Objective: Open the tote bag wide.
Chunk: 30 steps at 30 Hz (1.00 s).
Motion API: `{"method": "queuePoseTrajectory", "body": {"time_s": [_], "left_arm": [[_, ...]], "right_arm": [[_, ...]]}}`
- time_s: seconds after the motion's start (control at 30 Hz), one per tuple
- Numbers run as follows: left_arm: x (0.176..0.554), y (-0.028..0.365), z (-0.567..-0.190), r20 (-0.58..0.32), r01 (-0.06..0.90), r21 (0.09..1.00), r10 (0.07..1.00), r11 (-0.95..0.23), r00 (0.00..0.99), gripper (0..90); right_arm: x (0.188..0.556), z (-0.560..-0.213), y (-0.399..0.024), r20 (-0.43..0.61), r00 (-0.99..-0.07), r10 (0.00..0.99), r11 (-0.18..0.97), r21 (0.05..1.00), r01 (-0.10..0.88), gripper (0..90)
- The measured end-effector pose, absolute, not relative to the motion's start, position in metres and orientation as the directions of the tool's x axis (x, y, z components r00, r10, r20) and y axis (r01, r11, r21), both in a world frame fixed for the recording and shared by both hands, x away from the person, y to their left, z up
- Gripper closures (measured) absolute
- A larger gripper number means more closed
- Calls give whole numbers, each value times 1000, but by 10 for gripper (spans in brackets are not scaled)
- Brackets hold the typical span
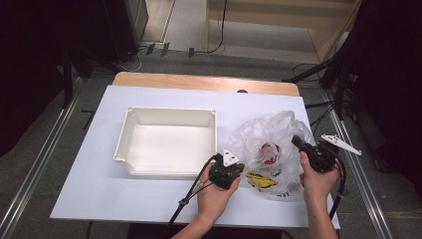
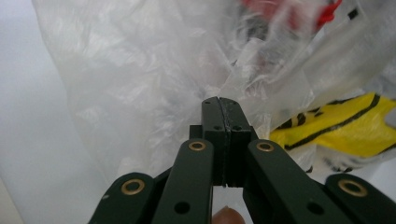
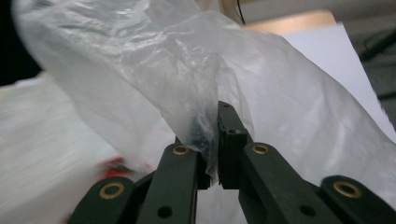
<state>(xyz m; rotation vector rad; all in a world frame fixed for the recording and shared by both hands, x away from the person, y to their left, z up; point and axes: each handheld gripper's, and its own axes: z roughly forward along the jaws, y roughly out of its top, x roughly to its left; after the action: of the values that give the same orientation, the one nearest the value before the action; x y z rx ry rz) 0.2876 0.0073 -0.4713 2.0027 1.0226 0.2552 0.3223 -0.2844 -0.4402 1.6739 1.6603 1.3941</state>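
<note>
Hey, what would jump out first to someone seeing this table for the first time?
Most striking is the crumpled clear plastic bag on the table's right side, with red and yellow packets showing through it. Both claws grip it: the left claw is shut on its near-left edge, the right claw pinches a fold on its right. An empty white tray sits left of the bag.

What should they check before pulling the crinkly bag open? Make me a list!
1. Right gripper pinching the plastic bag: ok, film sits between its shut jaws.
2. Left gripper holding the bag: cannot tell; jaws shut at the film.
3. Both grippers on opposite sides of the bag: ok.
4. White tray ready beside the bag: ok.
5. Red and yellow packets still inside: ok.
</note>
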Motion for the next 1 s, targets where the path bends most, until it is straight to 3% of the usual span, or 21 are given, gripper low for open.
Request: {"method": "queuePoseTrajectory", "body": {"time_s": [0.27, 0.43, 0.5, 0.53, 0.6, 0.63, 0.83, 1.0], "left_arm": [[283, 7, -480, -103, 571, 735, 771, -367, 628, 900], [284, 12, -481, -142, 588, 733, 767, -343, 625, 900], [284, 13, -481, -152, 587, 737, 764, -335, 627, 900], [283, 13, -481, -145, 579, 742, 763, -337, 630, 900], [281, 14, -480, -134, 565, 752, 761, -339, 635, 877], [280, 14, -480, -134, 556, 763, 761, -330, 634, 863], [277, 18, -479, -146, 531, 794, 755, -295, 639, 780], [277, 20, -479, -161, 533, 797, 750, -285, 642, 794]], "right_arm": [[335, -485, -298, 309, -79, 948, -181, 727, 662, 900], [330, -488, -307, 297, -49, 954, -189, 719, 669, 897], [328, -488, -309, 306, -49, 951, -196, 717, 669, 857], [326, -489, -312, 327, -57, 943, -207, 715, 668, 767], [316, -481, -320, 379, -137, 915, -219, 753, 621, 454], [311, -475, -322, 379, -162, 911, -212, 768, 604, 394], [283, -436, -340, 393, -230, 891, -243, 837, 490, 237], [273, -411, -340, 383, -245, 890, -251, 863, 438, 187]]}}
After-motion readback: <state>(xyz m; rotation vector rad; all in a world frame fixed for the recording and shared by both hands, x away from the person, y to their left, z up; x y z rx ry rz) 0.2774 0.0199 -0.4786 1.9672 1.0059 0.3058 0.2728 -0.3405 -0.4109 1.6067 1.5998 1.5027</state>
